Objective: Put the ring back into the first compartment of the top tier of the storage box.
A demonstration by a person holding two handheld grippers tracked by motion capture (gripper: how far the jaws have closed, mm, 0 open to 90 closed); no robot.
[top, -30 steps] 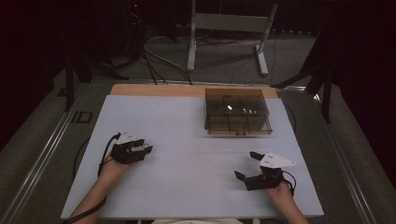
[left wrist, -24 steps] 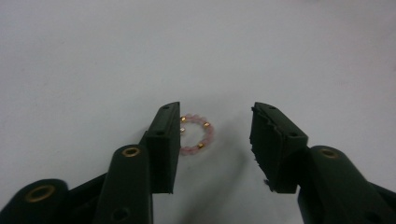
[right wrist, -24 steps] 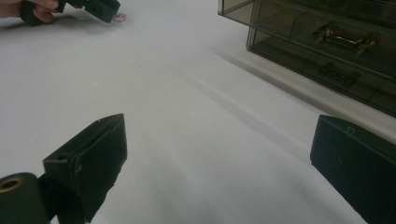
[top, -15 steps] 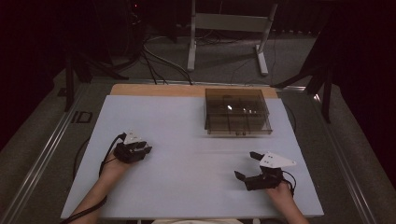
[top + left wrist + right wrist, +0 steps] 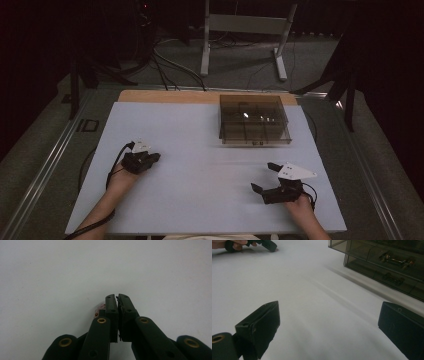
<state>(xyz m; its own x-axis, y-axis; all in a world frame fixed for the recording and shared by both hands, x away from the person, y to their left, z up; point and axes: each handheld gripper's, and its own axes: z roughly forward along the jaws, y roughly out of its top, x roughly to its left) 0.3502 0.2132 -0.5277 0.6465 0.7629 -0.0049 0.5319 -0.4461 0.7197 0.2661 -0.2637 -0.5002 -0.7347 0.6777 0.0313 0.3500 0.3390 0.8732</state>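
My left gripper rests on the white table at the left, its jaws shut and tips close to the surface. A tiny pinkish-red bit shows beside its left jaw; I cannot tell if it is pinched. My right gripper lies at the front right with its jaws wide open and nothing between them. A smoked clear compartment box stands at the back right, beyond the right gripper, with small parts inside.
The box's near wall is a short way ahead and right of the right gripper. The left hand and its gripper show far off. Cables and a metal stand lie past the table's far edge.
The left gripper has edged very slightly to the right. The right gripper has not moved.
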